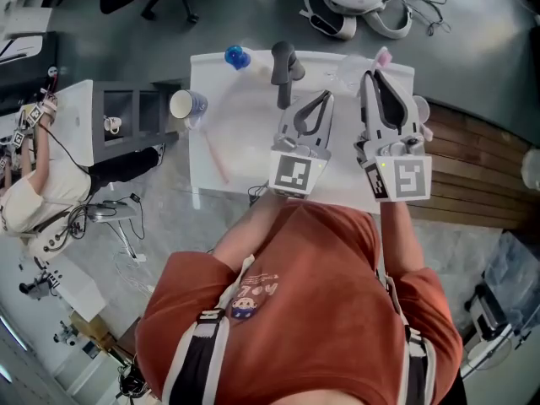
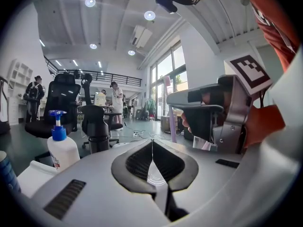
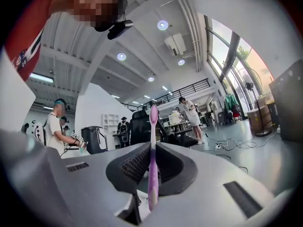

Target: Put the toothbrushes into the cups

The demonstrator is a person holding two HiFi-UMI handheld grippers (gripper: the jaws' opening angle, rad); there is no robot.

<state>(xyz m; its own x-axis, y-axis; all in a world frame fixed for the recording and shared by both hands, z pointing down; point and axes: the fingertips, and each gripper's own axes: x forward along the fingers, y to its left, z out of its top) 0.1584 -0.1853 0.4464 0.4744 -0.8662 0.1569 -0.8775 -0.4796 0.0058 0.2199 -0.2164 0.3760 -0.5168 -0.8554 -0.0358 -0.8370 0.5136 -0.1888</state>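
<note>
Just beyond the left gripper (image 1: 326, 98)'s fingertips stands a dark handled tool (image 1: 285, 70), and a blue-topped pump bottle (image 1: 237, 56) stands further left. A cup (image 1: 187, 105) sits well left of those fingers at the table (image 1: 245, 108)'s edge. A thin pink stick (image 1: 215, 159) near it is too small to identify. The left fingers are pressed together, empty. The right gripper (image 3: 152, 143) clamps a purple toothbrush (image 3: 152, 169). Its head juts past the fingertips, and from above the gripper hides the handle.

White table (image 1: 253, 125), blue-capped pump bottle (image 2: 60, 152), black office chair (image 2: 97, 123)
</note>
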